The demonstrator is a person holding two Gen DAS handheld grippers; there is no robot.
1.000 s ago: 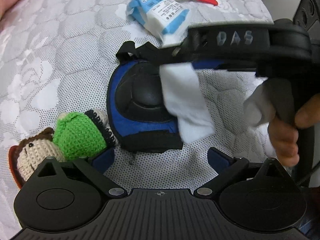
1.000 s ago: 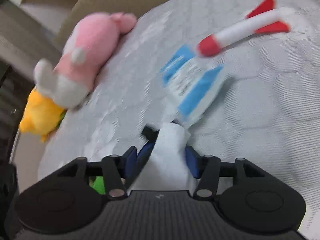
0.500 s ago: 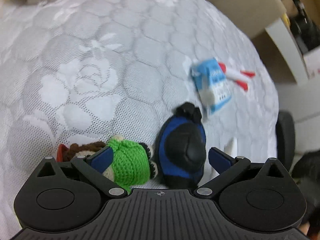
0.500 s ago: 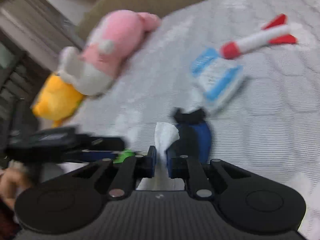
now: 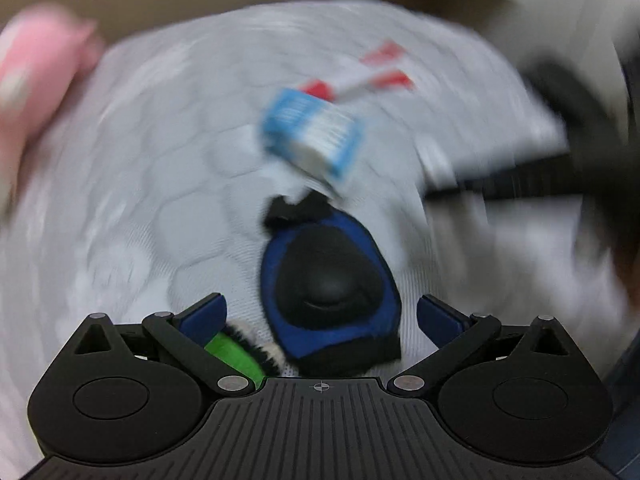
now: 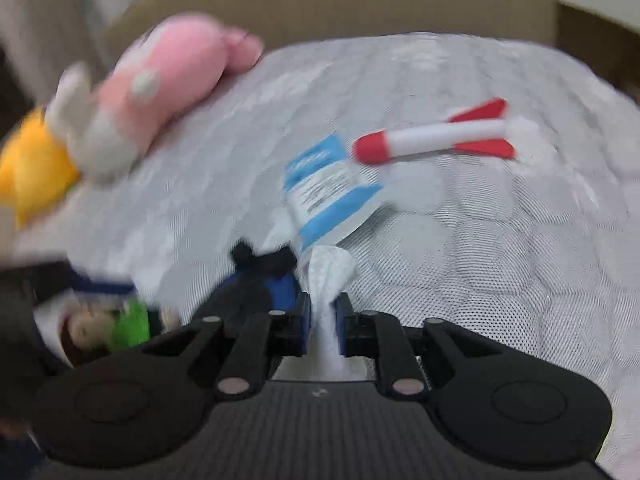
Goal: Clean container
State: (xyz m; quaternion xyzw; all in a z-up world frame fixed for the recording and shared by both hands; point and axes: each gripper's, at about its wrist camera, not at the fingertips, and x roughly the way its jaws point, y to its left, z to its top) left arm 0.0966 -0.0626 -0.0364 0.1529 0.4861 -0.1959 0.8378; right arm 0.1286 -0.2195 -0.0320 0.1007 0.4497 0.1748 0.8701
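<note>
My right gripper (image 6: 323, 312) is shut on a white wipe (image 6: 329, 276), held above the white patterned mattress (image 6: 500, 240). A blue and white wipe pack (image 6: 328, 192) lies just beyond it; it also shows, blurred, in the left wrist view (image 5: 312, 132). My left gripper (image 5: 320, 316) is open and empty, its jaws on either side of a blue and black knee pad (image 5: 328, 284). The knee pad also shows in the right wrist view (image 6: 260, 280). The right gripper (image 5: 520, 176) appears blurred at the right of the left wrist view.
A red and white toy rocket (image 6: 436, 136) lies past the wipe pack. A pink plush (image 6: 168, 76) and a yellow plush (image 6: 32, 164) lie at the left. A green crochet doll (image 6: 120, 324) lies beside the knee pad. A brown cardboard wall (image 6: 360, 4) stands behind.
My right gripper closed on the white wipe and drew back from the knee pad. My left gripper swung round and now points over the knee pad; both views are motion-blurred.
</note>
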